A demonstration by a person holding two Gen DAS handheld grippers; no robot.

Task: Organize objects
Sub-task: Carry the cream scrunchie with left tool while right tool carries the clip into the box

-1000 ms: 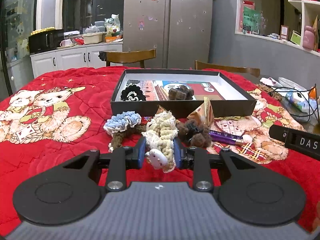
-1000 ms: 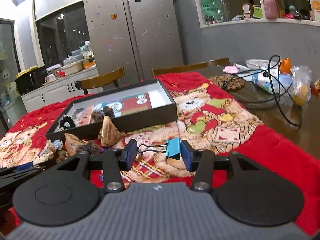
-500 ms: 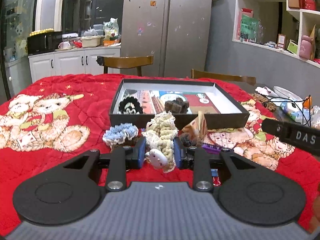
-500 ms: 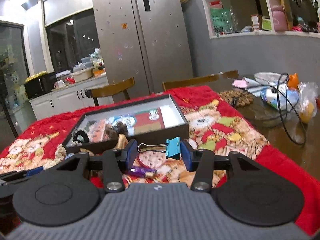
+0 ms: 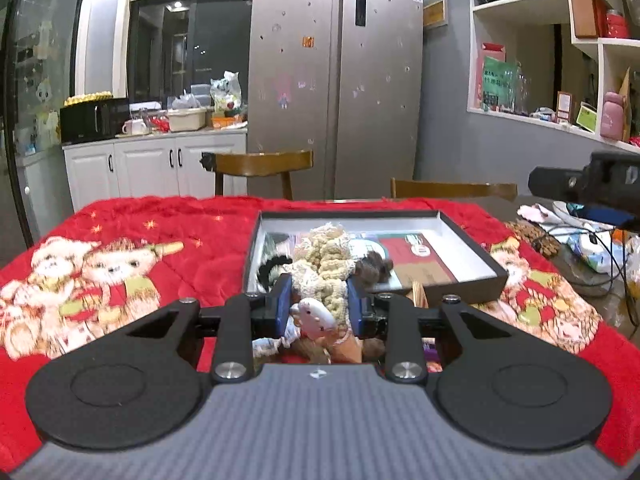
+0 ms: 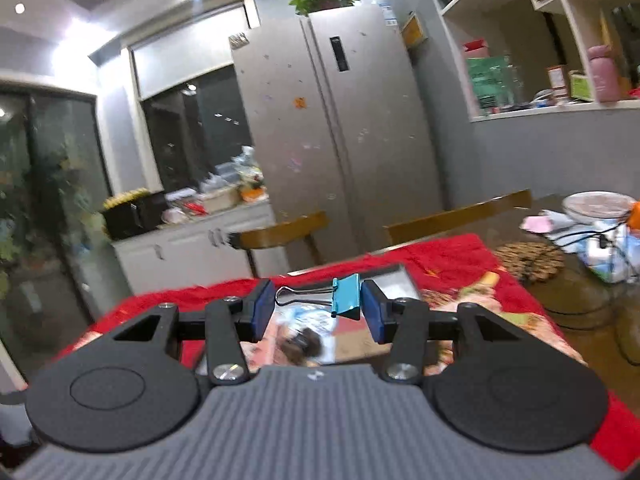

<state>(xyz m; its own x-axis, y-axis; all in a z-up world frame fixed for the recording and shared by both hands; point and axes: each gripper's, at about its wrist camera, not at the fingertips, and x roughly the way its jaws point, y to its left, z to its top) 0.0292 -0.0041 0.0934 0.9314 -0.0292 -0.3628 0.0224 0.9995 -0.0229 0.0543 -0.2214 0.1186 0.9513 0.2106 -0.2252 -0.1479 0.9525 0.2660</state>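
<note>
Left wrist view: my left tool [image 5: 319,304] clamped on cream scrunchie [image 5: 326,268], now lifted off worktop, box [image 5: 460,282] ahead. Right wrist view: right tool [image 6: 318,312] grips blue binder clip [image 6: 346,296], also risen. Judge both ready for box drop.

Scrunchie [image 5: 324,268] lifted, binder clip [image 6: 346,296] raised

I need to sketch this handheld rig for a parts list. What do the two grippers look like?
Both match: the left gripper and right gripper have matt black linkage arms, blue pads on the fingers, silver screws, round black discs either side, and a ribbed grey body with a small white logo. No cables show.
</note>
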